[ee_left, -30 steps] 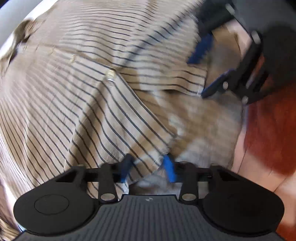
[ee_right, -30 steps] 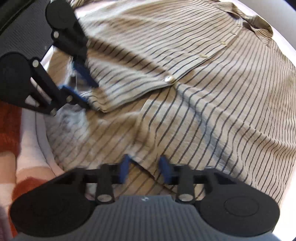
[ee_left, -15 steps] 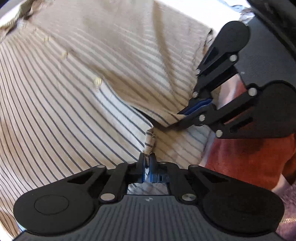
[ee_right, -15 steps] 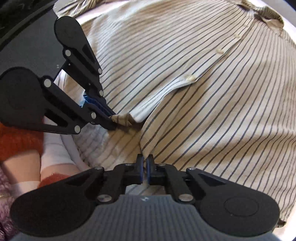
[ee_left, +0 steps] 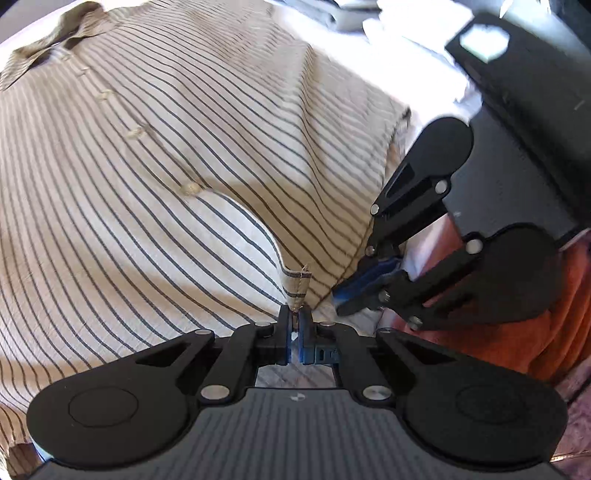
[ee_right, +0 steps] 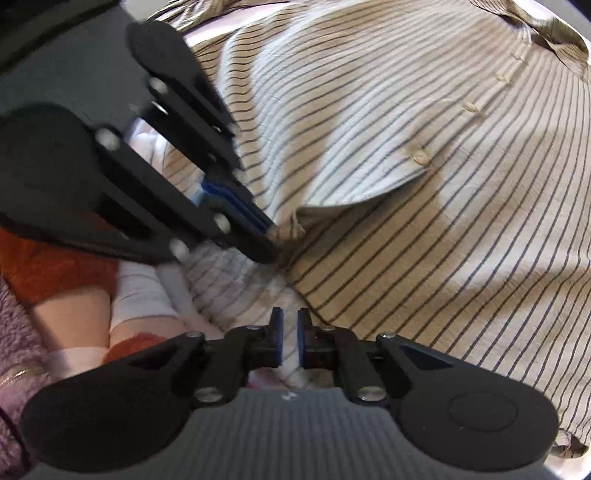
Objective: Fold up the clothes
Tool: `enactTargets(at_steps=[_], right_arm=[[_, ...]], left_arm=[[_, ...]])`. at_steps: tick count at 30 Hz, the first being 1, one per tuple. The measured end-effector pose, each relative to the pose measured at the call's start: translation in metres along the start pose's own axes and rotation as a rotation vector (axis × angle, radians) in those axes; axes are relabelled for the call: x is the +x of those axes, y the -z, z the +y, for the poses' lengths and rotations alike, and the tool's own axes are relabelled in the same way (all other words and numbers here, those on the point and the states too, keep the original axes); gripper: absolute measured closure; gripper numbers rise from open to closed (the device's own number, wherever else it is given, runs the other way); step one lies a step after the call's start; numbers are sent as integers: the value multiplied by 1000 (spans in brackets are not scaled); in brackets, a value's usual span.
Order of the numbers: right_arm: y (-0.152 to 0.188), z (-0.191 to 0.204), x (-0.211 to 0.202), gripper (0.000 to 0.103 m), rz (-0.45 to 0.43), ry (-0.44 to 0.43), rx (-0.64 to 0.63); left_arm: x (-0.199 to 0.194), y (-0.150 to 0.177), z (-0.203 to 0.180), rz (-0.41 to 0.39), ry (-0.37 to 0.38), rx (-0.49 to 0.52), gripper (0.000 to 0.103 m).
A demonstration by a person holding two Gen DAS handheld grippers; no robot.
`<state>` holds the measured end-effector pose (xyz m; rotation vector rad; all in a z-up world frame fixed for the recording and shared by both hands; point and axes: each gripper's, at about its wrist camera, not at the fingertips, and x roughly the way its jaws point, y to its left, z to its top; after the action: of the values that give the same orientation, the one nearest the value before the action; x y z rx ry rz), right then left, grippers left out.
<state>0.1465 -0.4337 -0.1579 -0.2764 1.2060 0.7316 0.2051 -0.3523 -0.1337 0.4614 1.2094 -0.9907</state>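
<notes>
The left claw was clamped on a hem corner of the striped shirt, where a second before its jaws stood apart over the cloth. The right claw had just been opening, narrow, nothing visibly pinched between its pads. The shirt lay spread, collar at the far side.

Counted across both wrist views:
One striped shirt, beige with dark stripes, collar at the far end.
Buttons on the placket: four countable in the left view, four in the right; more possibly hidden by the collar.
Two grippers: left gripper, right gripper.
One rust-orange garment at the edge.
</notes>
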Motion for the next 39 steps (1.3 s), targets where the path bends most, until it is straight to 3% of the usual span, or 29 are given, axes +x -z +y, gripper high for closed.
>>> enactTargets(at_steps=[4,5,6,11,15,18,24,27,29,32,39], right_arm=[[12,-14,-25,84,-62,3,82],[18,-19,-35,79,-93,20,115],[23,-25,-46,77,-124,41,149],[60,-67,-100,75,-252,249,350],[105,-112,-124,75,-279,386,555],[135,-141,-127,75,-265,459,657],[159,-169,-106,74,-225,422,710],[158,-177,-95,74,-234,382,720],[153,-183,-83,77,-226,379,722],[146,-181,-76,99,-199,394,700],[138,-173,-68,102,-113,439,658]], left_arm=[[14,-3,-4,81,34,18,97],[13,-3,-3,79,32,19,89],[9,-4,-2,67,33,12,84],[-20,-10,13,-17,15,-49,75],[-47,-10,33,-90,-27,-109,68],[-77,8,54,-143,-68,-169,64],[-96,9,92,-206,-243,-276,64],[-129,22,120,-204,-323,-329,64],[-137,32,140,-193,-364,-370,64],[-146,47,162,-133,-381,-391,60],[-128,75,194,66,-301,-369,52]])
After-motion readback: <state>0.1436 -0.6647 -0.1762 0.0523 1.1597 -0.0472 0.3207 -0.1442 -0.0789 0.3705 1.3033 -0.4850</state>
